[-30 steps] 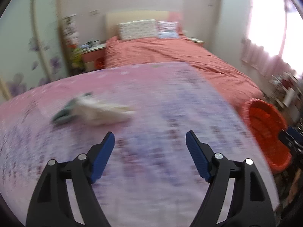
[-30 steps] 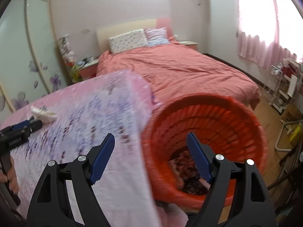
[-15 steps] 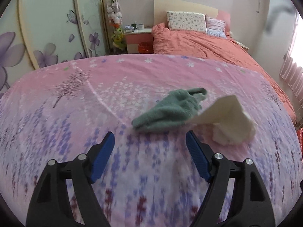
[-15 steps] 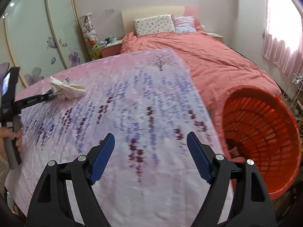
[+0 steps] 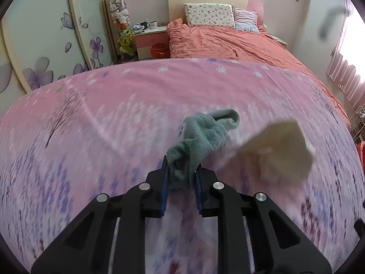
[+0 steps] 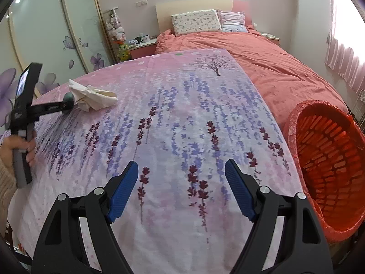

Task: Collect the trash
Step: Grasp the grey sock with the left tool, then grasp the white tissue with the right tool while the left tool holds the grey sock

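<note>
A green fuzzy sock [image 5: 200,141] lies on the pink flowered cloth of the table [image 5: 114,114]. My left gripper [image 5: 181,171] is shut on the sock's near end. A cream crumpled cloth [image 5: 280,150] lies just right of the sock. In the right wrist view the left gripper [image 6: 66,106] shows far left, with the cream cloth [image 6: 95,98] beside it. My right gripper [image 6: 181,178] is open and empty above the table's near part. An orange mesh basket [image 6: 328,159] stands off the table's right edge.
A bed with a coral duvet [image 6: 262,57] and pillows stands behind the table. A nightstand [image 5: 150,36] with mugs and a small orange bin [image 5: 157,49] are at the back wall. Flower-printed wardrobe doors [image 5: 45,45] are on the left.
My left gripper has moved forward to the green sock and closed on its near end. My right gripper has swung left from the basket to over the table and stays open.
</note>
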The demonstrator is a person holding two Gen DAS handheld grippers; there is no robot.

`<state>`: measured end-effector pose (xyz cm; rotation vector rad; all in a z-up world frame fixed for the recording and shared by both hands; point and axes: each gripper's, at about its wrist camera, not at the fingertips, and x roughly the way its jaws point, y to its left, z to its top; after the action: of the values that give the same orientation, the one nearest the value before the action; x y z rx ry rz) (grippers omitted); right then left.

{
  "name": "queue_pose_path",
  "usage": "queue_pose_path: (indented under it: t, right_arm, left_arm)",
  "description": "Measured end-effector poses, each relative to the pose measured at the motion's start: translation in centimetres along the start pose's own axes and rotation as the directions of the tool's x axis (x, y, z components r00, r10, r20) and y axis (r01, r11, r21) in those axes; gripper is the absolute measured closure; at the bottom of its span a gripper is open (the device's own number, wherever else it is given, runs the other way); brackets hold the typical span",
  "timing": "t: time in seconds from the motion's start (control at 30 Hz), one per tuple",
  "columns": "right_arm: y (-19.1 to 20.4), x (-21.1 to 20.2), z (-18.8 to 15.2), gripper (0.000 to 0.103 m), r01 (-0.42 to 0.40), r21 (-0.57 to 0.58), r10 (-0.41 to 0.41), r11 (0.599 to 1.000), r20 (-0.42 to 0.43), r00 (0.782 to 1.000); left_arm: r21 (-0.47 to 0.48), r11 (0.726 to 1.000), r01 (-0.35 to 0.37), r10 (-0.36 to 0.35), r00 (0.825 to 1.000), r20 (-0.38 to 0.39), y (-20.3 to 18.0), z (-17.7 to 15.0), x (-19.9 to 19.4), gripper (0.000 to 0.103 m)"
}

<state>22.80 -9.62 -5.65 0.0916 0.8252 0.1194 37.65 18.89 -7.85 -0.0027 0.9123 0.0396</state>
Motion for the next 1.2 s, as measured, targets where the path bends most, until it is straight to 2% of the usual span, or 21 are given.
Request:
queue_pose_path:
  t: [0.17,0.3,0.37,0.53,0.67,0.77,0.97,1.17,1.2]
  right_arm:
    - [1.1,0.0,-0.2,0.025,-0.016,-0.012,0.015,1.000,-0.006,1.000]
    - [2.0,0.1,-0.3,0.025,-0.026,-0.024,0.026,0.999,-0.013,1.000]
    - [2.6,0.2,-0.3,0.025,-0.035,-0.029,0.035,0.999,-0.017,0.999]
    - [4.9,0.9,0.3,0.025,-0.081,-0.050,0.080,0.995,-0.009,0.997]
    - [7.8,2.5,2.1,0.025,-0.112,-0.108,0.114,0.988,0.011,0.993]
    - [10.1,4.3,4.1,0.013,-0.121,-0.160,0.127,0.980,0.028,0.992]
    - [13.4,7.2,7.8,0.011,-0.121,-0.245,0.142,0.962,0.073,0.987]
    - [14.3,9.7,9.6,0.012,-0.184,-0.251,0.194,0.950,0.016,0.981]
    - [14.4,9.8,9.6,0.019,-0.190,-0.248,0.198,0.950,0.007,0.980]
  left_arm:
    - [-0.041,0.999,-0.021,0.020,1.000,-0.023,1.7,-4.3,-3.4,0.079]
    - [-0.046,0.998,-0.051,0.051,0.999,-0.006,2.6,-6.2,-4.4,0.068]
    - [-0.056,0.997,-0.051,0.051,0.999,-0.001,2.9,-6.3,-4.4,0.067]
    - [-0.050,0.997,-0.055,0.056,0.998,0.011,2.8,-6.4,-4.3,0.074]
    - [-0.065,0.996,-0.056,0.056,0.998,0.011,3.0,-6.1,-4.1,0.076]
    - [-0.071,0.996,-0.060,0.061,0.998,0.010,3.2,-6.2,-4.1,0.076]
    - [-0.073,0.995,-0.060,0.061,0.998,0.010,3.4,-6.3,-4.2,0.075]
    - [-0.080,0.995,-0.056,0.057,0.998,0.010,3.6,-6.4,-4.3,0.074]
    - [-0.080,0.995,-0.056,0.057,0.998,0.010,3.7,-6.4,-4.3,0.074]
